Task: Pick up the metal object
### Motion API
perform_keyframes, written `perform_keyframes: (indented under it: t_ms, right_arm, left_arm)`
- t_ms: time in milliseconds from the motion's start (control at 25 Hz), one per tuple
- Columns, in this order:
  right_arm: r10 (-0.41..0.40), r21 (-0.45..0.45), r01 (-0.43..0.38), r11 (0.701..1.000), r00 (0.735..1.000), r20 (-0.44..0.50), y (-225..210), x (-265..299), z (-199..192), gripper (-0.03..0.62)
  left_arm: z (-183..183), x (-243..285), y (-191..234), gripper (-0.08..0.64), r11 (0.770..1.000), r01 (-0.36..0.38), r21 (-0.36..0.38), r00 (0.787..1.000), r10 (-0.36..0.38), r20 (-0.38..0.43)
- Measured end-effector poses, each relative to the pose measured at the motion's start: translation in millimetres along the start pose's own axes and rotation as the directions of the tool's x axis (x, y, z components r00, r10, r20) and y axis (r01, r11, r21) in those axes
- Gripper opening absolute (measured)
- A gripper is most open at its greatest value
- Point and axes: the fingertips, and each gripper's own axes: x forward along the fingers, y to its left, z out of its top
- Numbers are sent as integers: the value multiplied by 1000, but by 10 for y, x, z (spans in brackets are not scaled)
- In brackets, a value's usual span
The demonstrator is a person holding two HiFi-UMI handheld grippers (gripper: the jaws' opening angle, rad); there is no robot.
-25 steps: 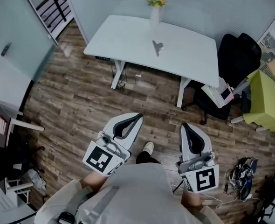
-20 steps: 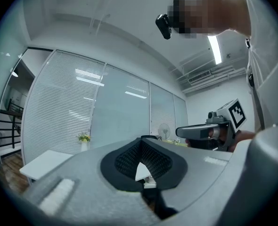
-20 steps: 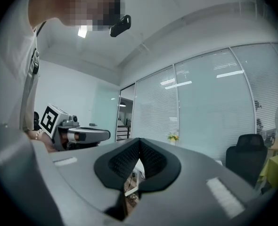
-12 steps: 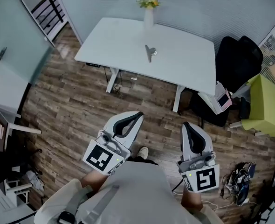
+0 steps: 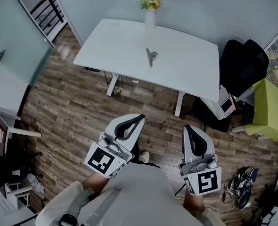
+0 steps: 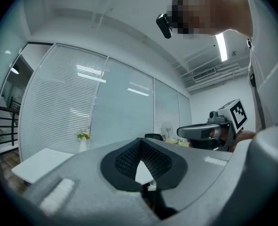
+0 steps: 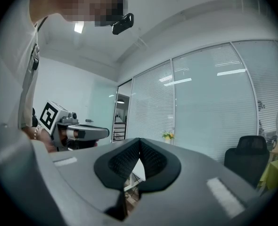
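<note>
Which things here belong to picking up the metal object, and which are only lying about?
For the job: metal object on the white table; left gripper and right gripper, both shut and empty.
Lying about: vase of flowers; black chair; bag on the floor.

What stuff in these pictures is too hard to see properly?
- Metal object: head view, too far away and small to tell what it is.
- Table: left gripper view, its top is mostly hidden behind the left claw.
- Dark bundle on the floor: head view, too small to identify.
</note>
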Motion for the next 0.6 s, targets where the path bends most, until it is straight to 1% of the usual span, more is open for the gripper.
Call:
perform_keyframes:
  t_ms: [320,600]
  right_arm:
    - [13,-12,-13,1000,1000,-7,-75,543,-7,3]
    - [28,-18,-28,999,999,-22,-197,1293,1,3]
  left_arm:
    - [-24,226,506,0,1000,-3,-12,1000,3,11]
    - [-8,525,1197,0,1000,-9,-24,1000,10,18]
